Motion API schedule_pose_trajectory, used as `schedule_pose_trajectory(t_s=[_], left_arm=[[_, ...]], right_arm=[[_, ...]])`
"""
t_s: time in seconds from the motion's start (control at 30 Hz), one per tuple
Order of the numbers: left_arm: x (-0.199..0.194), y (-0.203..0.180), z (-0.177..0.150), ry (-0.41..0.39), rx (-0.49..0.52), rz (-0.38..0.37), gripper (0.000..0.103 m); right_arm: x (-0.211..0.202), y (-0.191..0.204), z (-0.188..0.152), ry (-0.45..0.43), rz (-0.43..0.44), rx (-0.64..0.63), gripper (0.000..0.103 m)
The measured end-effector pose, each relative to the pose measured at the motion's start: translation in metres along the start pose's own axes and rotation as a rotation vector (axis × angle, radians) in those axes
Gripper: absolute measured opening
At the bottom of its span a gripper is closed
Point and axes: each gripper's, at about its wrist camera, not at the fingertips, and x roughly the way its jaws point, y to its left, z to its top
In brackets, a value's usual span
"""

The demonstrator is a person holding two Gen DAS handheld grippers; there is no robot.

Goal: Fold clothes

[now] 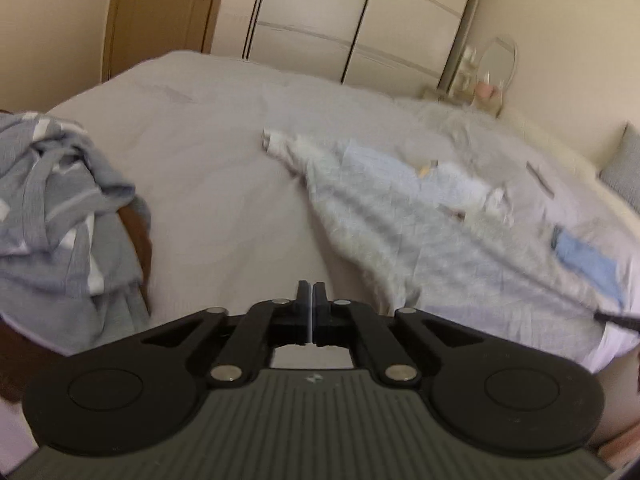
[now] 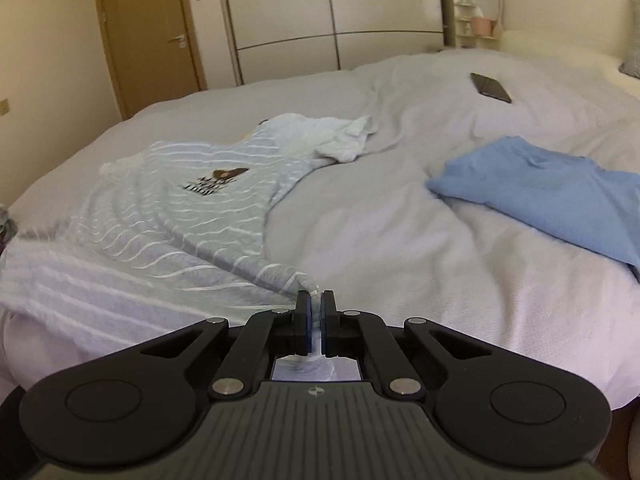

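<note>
The bed [image 2: 400, 208] wears a plain pale grey cover, and on it the shirt [image 2: 192, 200] is light grey-blue with thin white wavy stripes and a small brown-and-black print on its chest. A solid sky-blue garment [image 2: 552, 196] lies beside a dark grey phone [image 2: 491, 87], while the heap of clothes [image 1: 68, 216] is grey-blue with white bands. Each claw [image 2: 316, 320] is matt black, the door [image 2: 148, 36] tan brown, and the wardrobe [image 2: 332, 12] cream with dark lines.
</note>
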Motion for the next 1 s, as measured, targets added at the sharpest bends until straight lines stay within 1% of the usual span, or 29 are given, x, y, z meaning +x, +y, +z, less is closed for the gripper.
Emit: schedule_pose_trajectory(t_s=[0.03, 0.07, 0.1, 0.13, 0.17, 0.2, 0.23, 0.27, 0.3, 0.33, 0.37, 0.4, 0.47, 0.53, 0.6, 0.67, 0.73, 0.83, 0.9, 1.0], left_arm=[[0.004, -0.002, -0.006, 0.018, 0.001, -0.010, 0.008], [0.008, -0.004, -0.012, 0.035, 0.003, -0.020, 0.022], [0.013, -0.006, -0.018, 0.052, 0.003, -0.030, 0.030], [0.023, -0.008, -0.023, 0.061, -0.015, -0.049, 0.044], [0.033, -0.011, -0.027, 0.069, -0.032, -0.068, 0.048], [0.042, -0.013, -0.031, 0.078, -0.050, -0.087, 0.049], [0.052, -0.016, -0.035, 0.086, -0.067, -0.106, 0.048], [0.062, -0.018, -0.039, 0.095, -0.085, -0.125, 0.042], [0.072, -0.020, -0.043, 0.103, -0.102, -0.143, 0.032], [0.078, -0.019, -0.043, 0.112, -0.120, -0.152, 0.000], [0.079, -0.015, -0.041, 0.112, -0.152, -0.171, 0.000], [0.073, -0.014, -0.038, 0.099, -0.154, -0.190, 0.000], [0.046, -0.014, -0.026, 0.056, -0.110, -0.268, 0.000], [0.015, -0.014, -0.015, 0.045, -0.040, -0.300, 0.000], [-0.004, -0.007, -0.013, 0.072, 0.019, -0.247, 0.000], [-0.007, 0.007, -0.021, 0.122, 0.019, -0.187, 0.000], [-0.002, 0.017, -0.034, 0.172, 0.001, -0.125, 0.000], [0.003, 0.016, -0.047, 0.204, 0.011, -0.110, 0.000], [0.005, 0.017, -0.054, 0.215, 0.014, -0.110, 0.000], [0.010, 0.017, -0.059, 0.226, 0.025, -0.085, 0.000]], right_arm=[[0.002, 0.001, -0.001, 0.007, 0.000, -0.002, 0.002], [0.004, 0.003, -0.003, 0.016, -0.002, -0.010, 0.003], [0.007, 0.005, -0.005, 0.026, -0.004, -0.017, 0.003], [0.009, 0.007, -0.008, 0.035, -0.006, -0.025, 0.003], [0.011, 0.006, -0.010, 0.042, -0.004, -0.023, 0.003], [0.011, 0.004, -0.013, 0.047, -0.002, -0.014, 0.003], [0.011, 0.003, -0.015, 0.051, -0.002, -0.006, 0.003], [0.012, 0.002, -0.017, 0.056, -0.002, 0.002, 0.003], [0.012, 0.000, -0.018, 0.059, 0.001, 0.011, 0.003], [0.012, -0.002, -0.020, 0.061, 0.004, 0.018, 0.003], [0.013, -0.003, -0.020, 0.064, 0.006, 0.023, 0.003], [0.013, -0.005, -0.021, 0.068, 0.009, 0.027, 0.003], [0.013, -0.009, -0.019, 0.072, 0.012, 0.030, 0.003], [0.004, -0.012, -0.012, 0.041, 0.005, 0.028, 0.002], [-0.011, -0.014, -0.003, -0.007, -0.007, 0.027, 0.002], [-0.022, -0.013, 0.004, -0.039, -0.022, 0.015, 0.002], [-0.019, -0.012, 0.004, -0.017, -0.025, 0.006, 0.002], [-0.005, -0.009, -0.007, 0.040, -0.022, -0.005, 0.002], [-0.003, -0.006, -0.015, 0.059, -0.027, -0.010, 0.002], [-0.002, -0.007, -0.023, 0.082, -0.029, -0.007, 0.002]])
